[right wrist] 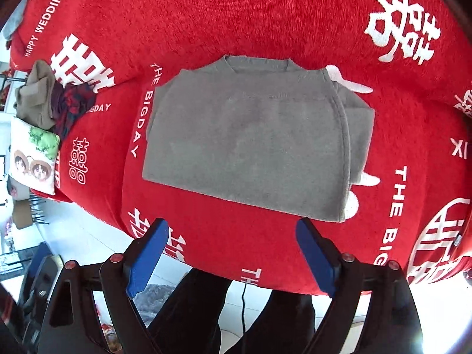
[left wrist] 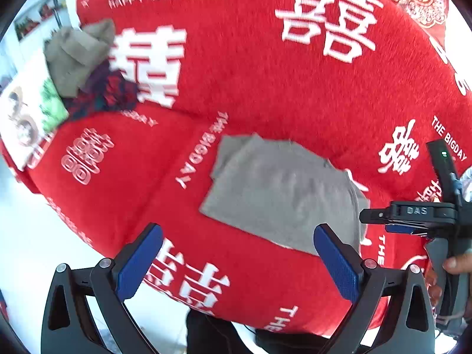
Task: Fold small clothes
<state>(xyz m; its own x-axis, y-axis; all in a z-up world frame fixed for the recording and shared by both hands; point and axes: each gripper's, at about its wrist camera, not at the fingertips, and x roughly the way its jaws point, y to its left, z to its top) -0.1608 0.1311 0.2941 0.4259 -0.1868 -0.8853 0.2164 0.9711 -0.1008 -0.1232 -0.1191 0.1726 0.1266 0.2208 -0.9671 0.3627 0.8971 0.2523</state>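
Observation:
A small grey knitted top point(right wrist: 244, 135) lies folded into a rectangle on the red blanket point(right wrist: 236, 14), its collar at the far edge and a folded sleeve on its right side. It also shows in the left wrist view point(left wrist: 280, 194). My right gripper point(right wrist: 233, 253) is open and empty, just in front of the top's near edge. My left gripper point(left wrist: 236, 259) is open and empty, near the top's near left corner. The right gripper's body point(left wrist: 413, 215) shows at the right of the left wrist view.
A pile of unfolded clothes, khaki point(right wrist: 35, 97) and dark red plaid point(right wrist: 73, 100), lies at the far left of the blanket. A cartoon cushion point(right wrist: 32, 156) sits beside it. The blanket's front edge drops to a white floor point(right wrist: 88, 236). The person's legs point(right wrist: 200, 309) stand below.

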